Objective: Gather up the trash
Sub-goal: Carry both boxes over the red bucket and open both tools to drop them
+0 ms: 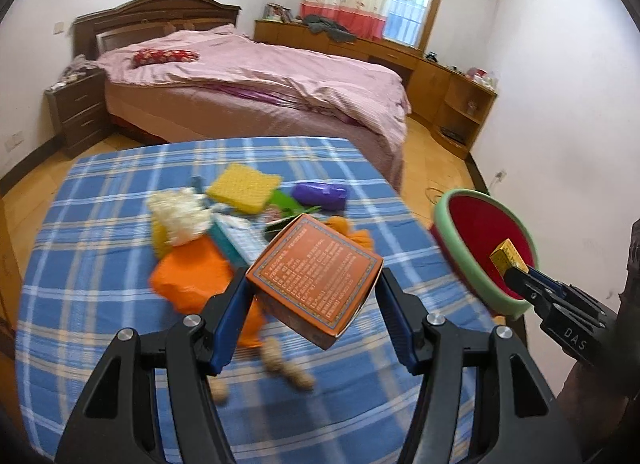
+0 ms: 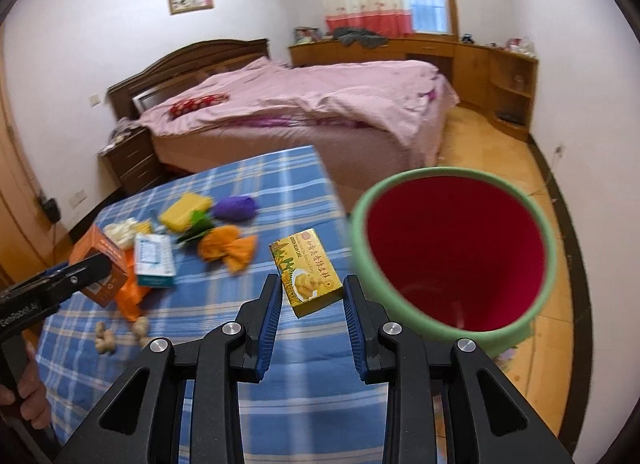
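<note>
My left gripper (image 1: pixel 314 284) is shut on an orange box (image 1: pixel 316 276) and holds it above the blue plaid table (image 1: pixel 100 264). It also shows in the right wrist view (image 2: pixel 100 268). My right gripper (image 2: pixel 312 288) is shut on a yellow cake box (image 2: pixel 306 272) and holds it beside the rim of a green bin with a red inside (image 2: pixel 456 252). The bin stands off the table's right edge and shows in the left wrist view (image 1: pixel 484 248) with the yellow box (image 1: pixel 508 258) over it.
On the table lie a yellow sponge (image 1: pixel 244 186), a purple bundle (image 1: pixel 320 194), an orange bag (image 1: pixel 188 276), a white wad (image 1: pixel 180 216), a teal-and-white box (image 2: pixel 154 260), orange cloth (image 2: pixel 228 250) and ginger pieces (image 2: pixel 106 338). A pink bed (image 1: pixel 260 80) stands behind.
</note>
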